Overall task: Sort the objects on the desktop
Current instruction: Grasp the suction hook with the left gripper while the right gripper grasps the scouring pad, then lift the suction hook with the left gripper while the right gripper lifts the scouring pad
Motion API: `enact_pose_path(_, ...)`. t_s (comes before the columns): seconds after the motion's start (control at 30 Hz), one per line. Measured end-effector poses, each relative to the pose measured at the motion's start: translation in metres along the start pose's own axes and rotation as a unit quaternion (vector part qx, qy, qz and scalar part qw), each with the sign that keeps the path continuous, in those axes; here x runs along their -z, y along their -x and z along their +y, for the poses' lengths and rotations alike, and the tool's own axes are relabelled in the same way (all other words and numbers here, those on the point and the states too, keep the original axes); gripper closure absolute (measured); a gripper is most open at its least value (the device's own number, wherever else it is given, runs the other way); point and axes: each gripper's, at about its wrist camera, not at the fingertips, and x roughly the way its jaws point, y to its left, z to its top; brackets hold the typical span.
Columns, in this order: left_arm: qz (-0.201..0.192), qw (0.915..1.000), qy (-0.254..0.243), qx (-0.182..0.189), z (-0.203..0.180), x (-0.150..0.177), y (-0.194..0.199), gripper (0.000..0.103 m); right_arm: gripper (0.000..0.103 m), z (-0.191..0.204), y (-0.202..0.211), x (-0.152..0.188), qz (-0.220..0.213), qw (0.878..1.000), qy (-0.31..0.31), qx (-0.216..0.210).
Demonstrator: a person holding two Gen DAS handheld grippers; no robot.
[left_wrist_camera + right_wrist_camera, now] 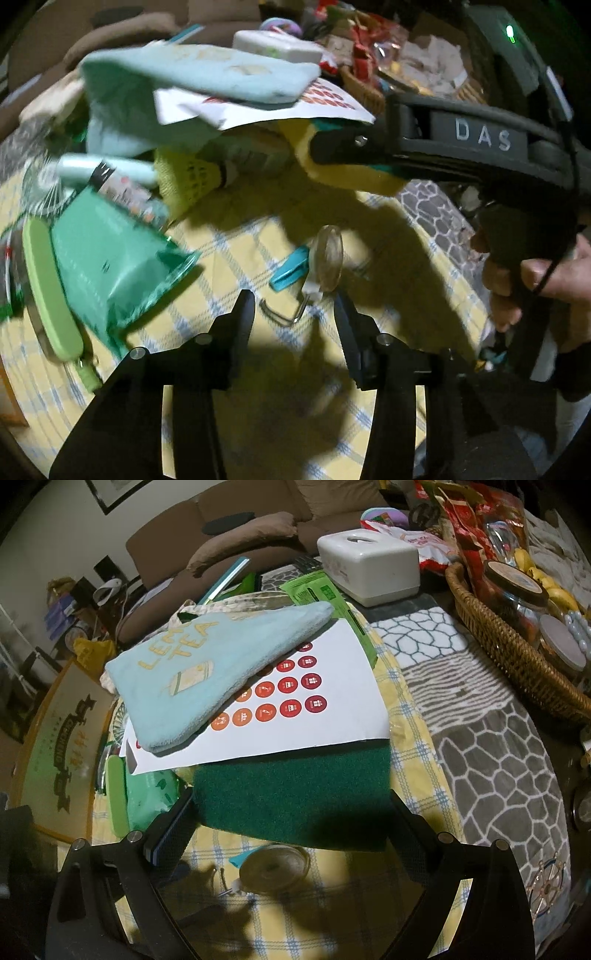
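Note:
My right gripper (291, 808) is shut on a green and yellow sponge (291, 797) and holds it above the yellow checked cloth (332, 915). A white sticker sheet (325, 709) and a pale blue "Lemon Tea" towel (192, 672) lie on the sponge. In the left wrist view the sponge (351, 173) is raised, with the sheet (288, 107) and towel (192, 77) on top. My left gripper (295, 306) is open, low over the cloth (236, 240), near a clear suction hook (328, 258) with a wire hook (284, 314), and a teal clip (290, 271).
A green packet (110, 266) and a light green flat piece (50, 291) lie at the left. A shuttlecock (192, 177) lies under the raised stack. A white tissue box (369, 566) and a wicker basket (517, 657) with jars stand at the back right.

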Motion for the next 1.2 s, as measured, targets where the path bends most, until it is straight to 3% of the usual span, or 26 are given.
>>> enact_pose_path(0.13, 0.024, 0.9986, -0.043, -0.018, -0.011, 0.002, -0.018, 0.062, 0.007, -0.001, -0.001, 0.000, 0.001, 1.000, 0.000, -0.001)
enact_pose_path(0.27, 0.054, 0.9963, -0.063, -0.026, -0.012, 0.009, -0.036, 0.089, 0.007, -0.001, -0.002, -0.001, 0.004, 1.000, 0.002, -0.001)
enact_pose_path(0.37, 0.047, 0.9974, -0.052, -0.018, -0.009, 0.012, -0.034, 0.092, 0.007, -0.001, -0.002, -0.002, 0.005, 1.000, 0.005, -0.003)
enact_pose_path(0.4, 0.046, 0.9978, -0.046, -0.013, -0.008, 0.012, -0.034, 0.101, 0.007, 0.000, -0.002, -0.002, 0.004, 1.000, 0.006, -0.004)
enact_pose_path(0.5, 0.039, 0.9989, -0.024, -0.001, -0.002, 0.014, -0.028, 0.100, 0.008, 0.004, 0.002, -0.002, 0.001, 1.000, 0.013, -0.020)
enact_pose_path(0.7, 0.025, 0.9982, 0.038, 0.039, 0.019, 0.024, -0.005, 0.100, 0.008, 0.016, 0.009, 0.000, 0.004, 0.992, 0.015, -0.126)
enact_pose_path(0.9, -0.008, 0.9963, 0.074, 0.044, 0.036, 0.037, 0.037, 0.101, 0.008, 0.038, 0.013, 0.004, 0.010, 0.977, 0.031, -0.209)
enact_pose_path(1.1, -0.054, 0.9908, 0.115, 0.046, 0.059, 0.043, 0.086, 0.103, 0.008, 0.072, 0.025, 0.004, -0.007, 0.967, 0.066, -0.247)
enact_pose_path(1.2, -0.066, 0.9900, 0.119, 0.038, 0.071, 0.045, 0.106, 0.103, 0.008, 0.094, 0.031, 0.006, -0.017, 0.965, 0.091, -0.246)
